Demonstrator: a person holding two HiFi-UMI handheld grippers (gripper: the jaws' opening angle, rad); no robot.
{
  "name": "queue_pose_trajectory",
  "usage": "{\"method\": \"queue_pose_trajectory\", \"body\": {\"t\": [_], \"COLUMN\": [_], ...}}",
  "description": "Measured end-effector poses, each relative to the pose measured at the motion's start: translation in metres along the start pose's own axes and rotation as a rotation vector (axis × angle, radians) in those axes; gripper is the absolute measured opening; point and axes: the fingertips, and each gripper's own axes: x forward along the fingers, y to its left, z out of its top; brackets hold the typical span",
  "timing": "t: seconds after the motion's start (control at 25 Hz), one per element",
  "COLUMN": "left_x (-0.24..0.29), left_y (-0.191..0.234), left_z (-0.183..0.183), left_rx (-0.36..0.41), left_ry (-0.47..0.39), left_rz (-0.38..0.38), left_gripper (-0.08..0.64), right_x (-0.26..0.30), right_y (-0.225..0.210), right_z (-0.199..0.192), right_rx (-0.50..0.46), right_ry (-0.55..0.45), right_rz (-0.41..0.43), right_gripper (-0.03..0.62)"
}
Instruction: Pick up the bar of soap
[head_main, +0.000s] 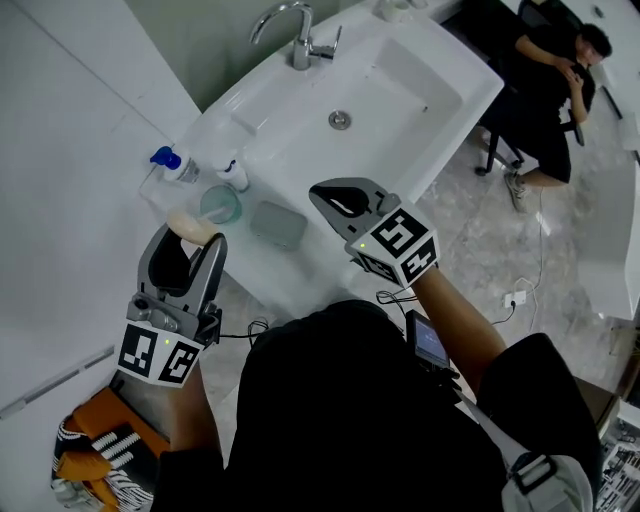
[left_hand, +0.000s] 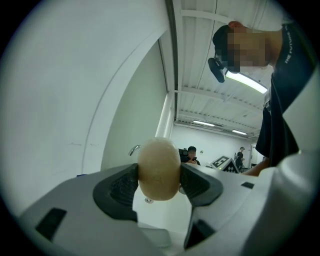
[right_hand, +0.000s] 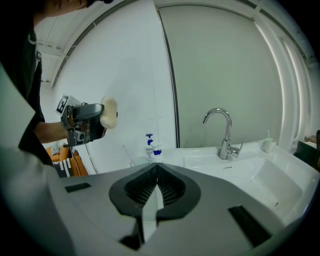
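Observation:
A cream, rounded bar of soap sits clamped between the dark pads of my left gripper, lifted off the counter. In the head view the soap shows at the tips of the left gripper, near the left end of the white washbasin. The right gripper view also catches the soap held up at the left. My right gripper hovers over the basin's front edge with its jaws shut on nothing.
A grey soap dish, a clear cup and a blue-topped pump bottle stand on the counter's left end. The chrome tap rises at the back. A seated person is at far right. A white wall runs along the left.

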Motion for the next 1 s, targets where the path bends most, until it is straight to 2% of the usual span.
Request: {"method": "queue_pose_trajectory", "body": {"t": [0.12,0.4,0.72,0.84,1.0], "left_x": [-0.009,-0.028,-0.049,-0.051,-0.054], "left_y": [0.003,0.005,-0.006,-0.012,-0.021], "left_z": [-0.006,-0.014,-0.029,-0.041,-0.047], "left_rx": [-0.023,-0.048,-0.077,-0.083,-0.112], "left_ry": [0.001,-0.002,-0.037,-0.027,-0.019], "left_rz": [0.034,0.056,-0.009,-0.04,-0.063], "left_gripper": [0.278,0.278,0.278,0.278,0.278], "right_x": [-0.002,-0.007,-0.014,-0.018,-0.026], "right_y": [0.007,0.024,0.052,0.058,0.055], "right_z": [0.003,-0.001,-0.02,-0.027,-0.034], "right_rx": [-0.006,-0.022,-0.029,-0.051,-0.034], "right_ry": [0.0,0.031,0.108,0.124,0.135], "right_rz": [-0.001,-0.013,-0.056,-0.071,-0.096], "right_gripper": [0.009,0.009,0.009,0.009,0.009]}}
